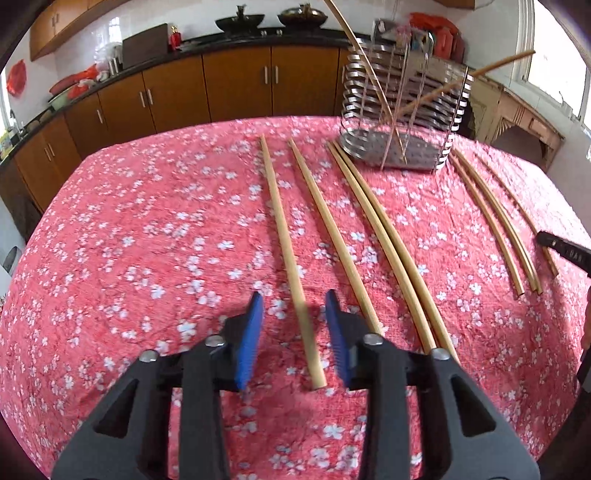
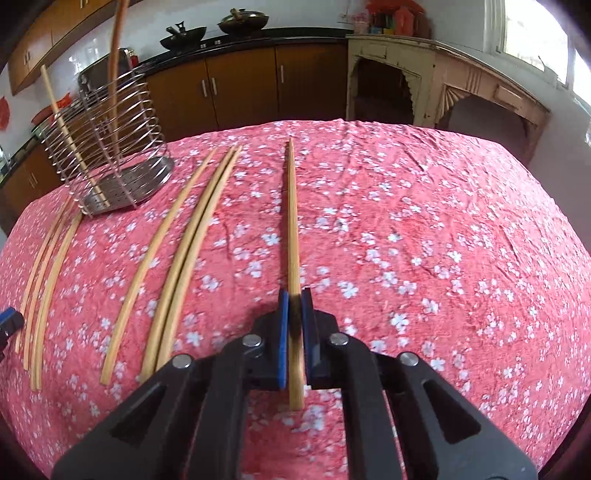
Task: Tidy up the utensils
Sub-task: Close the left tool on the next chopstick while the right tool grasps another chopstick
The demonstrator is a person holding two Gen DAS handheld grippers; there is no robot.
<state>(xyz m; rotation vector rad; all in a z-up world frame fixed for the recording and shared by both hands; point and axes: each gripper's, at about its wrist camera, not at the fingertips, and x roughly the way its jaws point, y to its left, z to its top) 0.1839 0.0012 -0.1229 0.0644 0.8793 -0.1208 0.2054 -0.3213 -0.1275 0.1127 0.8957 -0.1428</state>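
Several bamboo chopsticks lie side by side on a pink flowered tablecloth [image 1: 147,229]. My left gripper [image 1: 293,295] straddles the leftmost chopstick [image 1: 284,236]; its blue pads stand apart from the stick on both sides, so it is open. My right gripper [image 2: 294,295] is shut on the rightmost chopstick [image 2: 292,206], which still lies flat on the cloth. A wire utensil holder [image 1: 354,92] [image 2: 140,122] stands at the table's far side with two chopsticks [image 1: 354,44] leaning in it.
More chopsticks lie between the grippers: a single [image 1: 332,236], a pair [image 1: 388,236] and three [image 1: 495,229] further right. The right gripper's finger [image 1: 565,251] shows at the left view's edge. Kitchen cabinets [image 1: 236,85] and woks [image 2: 243,20] stand behind the table.
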